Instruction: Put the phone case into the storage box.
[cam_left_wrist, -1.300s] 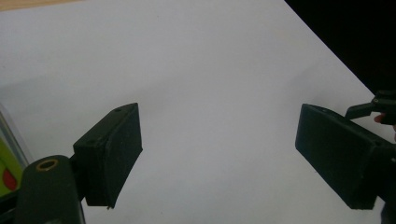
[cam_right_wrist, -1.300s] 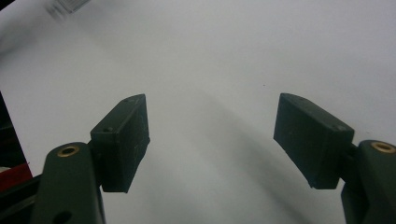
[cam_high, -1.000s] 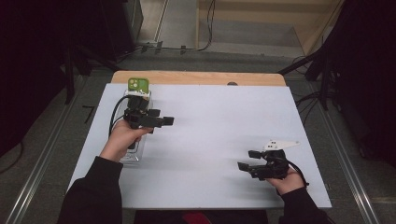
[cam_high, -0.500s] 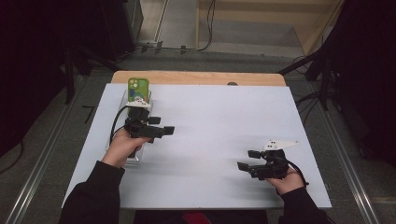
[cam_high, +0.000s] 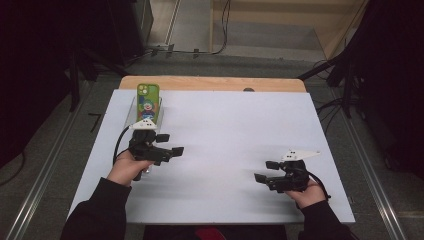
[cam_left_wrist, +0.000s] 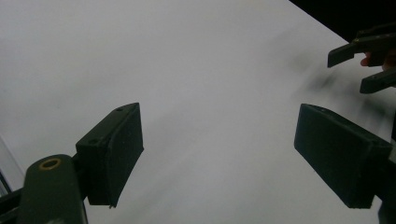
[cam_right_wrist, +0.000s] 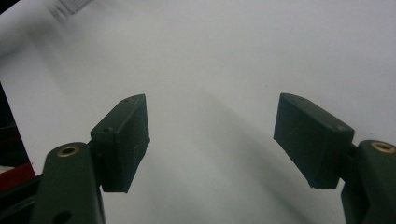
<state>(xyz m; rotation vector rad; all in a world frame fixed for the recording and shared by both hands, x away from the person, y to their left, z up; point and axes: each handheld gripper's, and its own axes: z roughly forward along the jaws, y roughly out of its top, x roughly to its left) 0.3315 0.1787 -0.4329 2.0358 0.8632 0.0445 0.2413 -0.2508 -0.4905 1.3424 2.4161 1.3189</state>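
A phone in a green case with a cartoon figure (cam_high: 148, 101) leans upright in a clear holder (cam_high: 132, 114) at the far left of the white table (cam_high: 235, 125). Just in front of the holder, my left gripper (cam_high: 171, 143) points right and is open with nothing between its jaws; in the left gripper view the left gripper (cam_left_wrist: 219, 154) has bare table under it. My right gripper (cam_high: 266, 171) rests near the front right, points left and stands open and empty. The right gripper (cam_right_wrist: 212, 140) faces bare white table in its own view.
A wooden strip (cam_high: 210, 83) runs along the table's far edge, with floor and cables behind it. The other gripper (cam_left_wrist: 369, 58) shows far off in the left gripper view. A clear corner of the holder (cam_right_wrist: 74, 7) appears at the top left of the right gripper view.
My left hand has drawn back from the phone toward the table's near side and slightly right, leaving the phone fully uncovered. The right hand has stayed put.
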